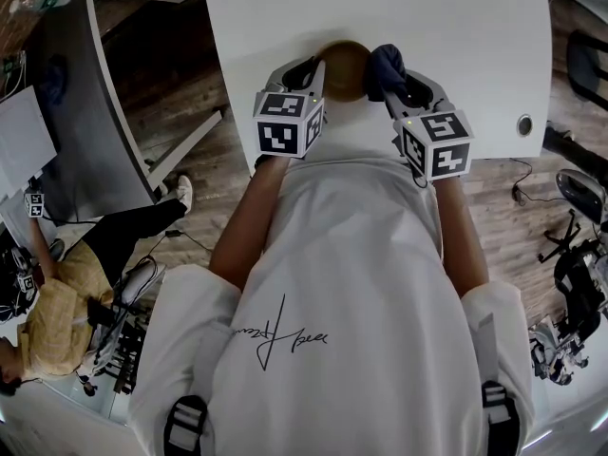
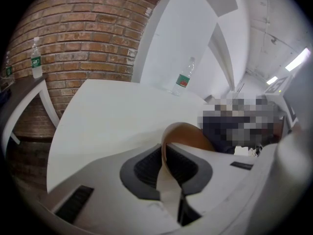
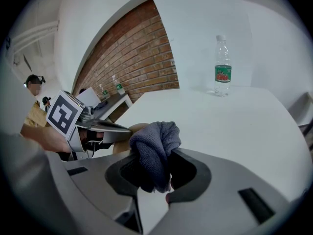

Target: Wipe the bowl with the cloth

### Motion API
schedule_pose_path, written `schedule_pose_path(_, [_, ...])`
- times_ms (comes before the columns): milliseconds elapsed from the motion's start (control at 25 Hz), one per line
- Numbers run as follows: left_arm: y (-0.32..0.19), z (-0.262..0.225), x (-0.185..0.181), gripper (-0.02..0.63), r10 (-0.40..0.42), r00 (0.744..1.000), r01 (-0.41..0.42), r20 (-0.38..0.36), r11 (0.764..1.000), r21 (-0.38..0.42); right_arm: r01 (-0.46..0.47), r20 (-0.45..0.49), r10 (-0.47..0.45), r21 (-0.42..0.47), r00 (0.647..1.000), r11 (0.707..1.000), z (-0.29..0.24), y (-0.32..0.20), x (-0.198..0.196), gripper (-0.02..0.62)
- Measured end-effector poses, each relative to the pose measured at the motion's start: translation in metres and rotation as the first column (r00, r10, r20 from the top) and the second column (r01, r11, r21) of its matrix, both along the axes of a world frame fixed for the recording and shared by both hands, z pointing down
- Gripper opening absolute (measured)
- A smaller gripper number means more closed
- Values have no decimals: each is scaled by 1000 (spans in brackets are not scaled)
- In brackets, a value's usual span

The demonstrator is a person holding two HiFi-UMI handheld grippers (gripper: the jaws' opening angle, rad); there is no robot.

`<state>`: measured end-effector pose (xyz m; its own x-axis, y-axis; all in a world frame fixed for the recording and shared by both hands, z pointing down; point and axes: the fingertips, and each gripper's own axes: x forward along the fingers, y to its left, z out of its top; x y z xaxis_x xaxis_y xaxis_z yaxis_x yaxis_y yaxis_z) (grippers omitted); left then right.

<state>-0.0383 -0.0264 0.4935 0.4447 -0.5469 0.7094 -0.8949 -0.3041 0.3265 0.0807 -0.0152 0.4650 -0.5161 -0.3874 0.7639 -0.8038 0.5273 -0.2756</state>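
Pinching the rim of the brown bowl [image 1: 347, 67] at top centre of the head view, the left tongs [image 1: 319, 74] hold it by the white counter [image 1: 285, 17] edge, while the right tongs [image 1: 397, 84] just right of it are clenched on the bunched dark cloth [image 1: 385, 63].

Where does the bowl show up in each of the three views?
Head view: bowl top centre, left of the cloth.
Left gripper view: lower centre, rim pinched in the jaws.
Right gripper view: tan sliver left of the cloth.
Shared landmark: the white table, in all three.
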Motion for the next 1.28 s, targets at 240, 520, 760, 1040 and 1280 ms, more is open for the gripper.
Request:
schedule_pose_path(240, [0,-1,2,21,-2,1000,2,-4,1000,0,9,-13,-9,-2,1000,1000,0,-3,3,98])
schedule_pose_path(520, [-1,1,-2,20,-7,1000,7,3,1000,-4,27,-24,-27,-9,999,1000,6,-9,-1,98])
schedule_pose_path(760, [-4,1,-1,17,0,1000,0,0,1000,4,42,-44,-43,-9,998,999,8,-14,0,98])
schedule_pose_path(1040, [-3,0,-1,15,1,1000,-1,0,1000,1,50,-51,-51,-7,997,999,10,-17,-2,98])
schedule_pose_path(1280, [-4,1,-1,15,4,1000,-4,0,1000,0,65,-59,-65,-3,996,998,11,-20,-3,98])
